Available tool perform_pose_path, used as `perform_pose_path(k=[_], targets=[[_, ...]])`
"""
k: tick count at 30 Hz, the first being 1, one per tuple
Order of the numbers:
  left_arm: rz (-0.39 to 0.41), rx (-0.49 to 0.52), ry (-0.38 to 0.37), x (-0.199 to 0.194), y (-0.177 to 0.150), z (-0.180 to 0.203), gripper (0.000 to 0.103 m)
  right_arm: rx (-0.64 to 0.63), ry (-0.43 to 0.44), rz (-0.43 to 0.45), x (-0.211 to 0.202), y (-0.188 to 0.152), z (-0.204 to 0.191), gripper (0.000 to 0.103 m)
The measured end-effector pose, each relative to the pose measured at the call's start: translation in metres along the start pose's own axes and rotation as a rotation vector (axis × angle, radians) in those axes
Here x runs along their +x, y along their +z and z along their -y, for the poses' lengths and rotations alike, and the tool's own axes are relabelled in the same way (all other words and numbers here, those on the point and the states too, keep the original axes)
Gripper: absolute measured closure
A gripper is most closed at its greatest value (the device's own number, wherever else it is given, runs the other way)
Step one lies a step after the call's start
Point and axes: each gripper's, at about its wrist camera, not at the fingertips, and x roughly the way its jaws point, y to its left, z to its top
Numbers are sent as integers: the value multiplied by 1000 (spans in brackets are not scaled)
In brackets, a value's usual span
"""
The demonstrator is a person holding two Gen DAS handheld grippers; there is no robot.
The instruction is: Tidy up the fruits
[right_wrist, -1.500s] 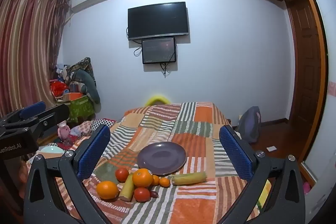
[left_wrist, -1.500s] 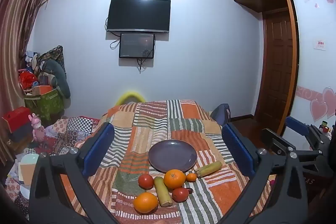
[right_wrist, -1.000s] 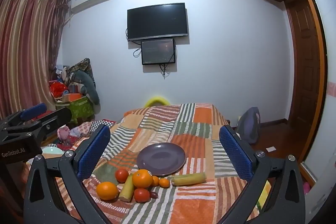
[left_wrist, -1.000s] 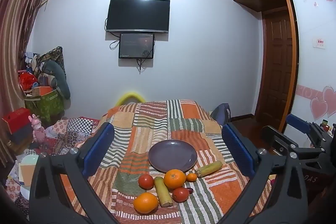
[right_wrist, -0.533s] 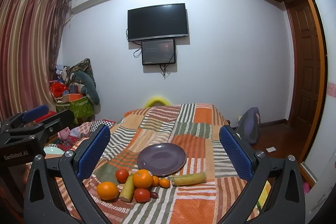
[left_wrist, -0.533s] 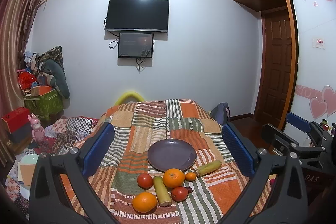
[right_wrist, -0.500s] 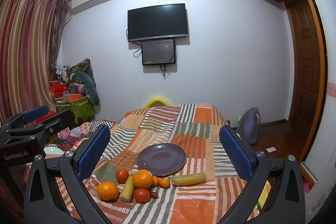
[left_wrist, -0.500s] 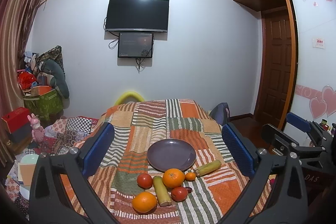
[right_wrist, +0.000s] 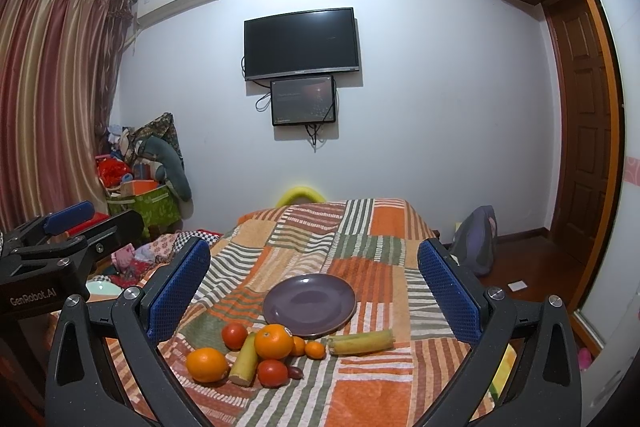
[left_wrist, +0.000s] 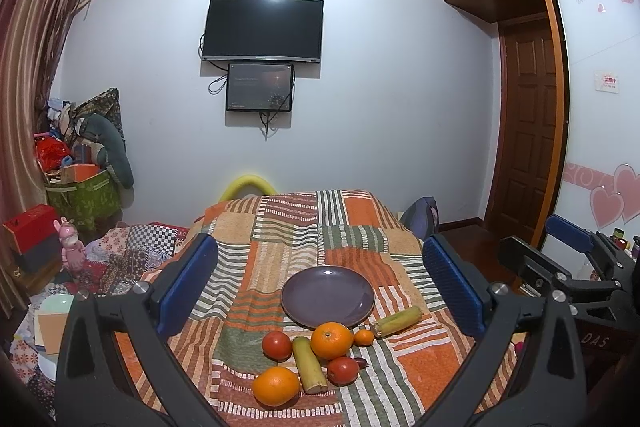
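Observation:
An empty purple plate (left_wrist: 327, 295) (right_wrist: 309, 304) lies on a striped patchwork blanket (left_wrist: 280, 227). In front of it sits a cluster of fruit: a large orange (left_wrist: 331, 339) (right_wrist: 273, 341), a second orange (left_wrist: 275, 385) (right_wrist: 207, 364), two tomatoes (left_wrist: 277, 345) (left_wrist: 342, 370), a small tangerine (left_wrist: 364, 337), and two yellow-green stalks (left_wrist: 309, 364) (left_wrist: 396, 321). My left gripper (left_wrist: 320, 289) is open above and behind the fruit, holding nothing. My right gripper (right_wrist: 314, 293) is open too, also empty. Each gripper shows at the other view's edge.
The blanket covers a bed whose right edge drops to a wooden floor with a grey bag (right_wrist: 476, 243). Clutter and a green box (left_wrist: 82, 199) stand at the left wall. A TV (left_wrist: 262, 29) hangs on the far wall.
Both views have shifted only slightly; the fruit and plate have not moved and both grippers stay open.

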Motion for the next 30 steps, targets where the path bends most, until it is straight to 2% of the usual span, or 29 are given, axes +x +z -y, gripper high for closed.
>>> perform_pose_path(k=[30], targets=[[2, 0, -14, 4, -4, 5, 0, 6, 10, 1, -1, 1, 0, 0]])
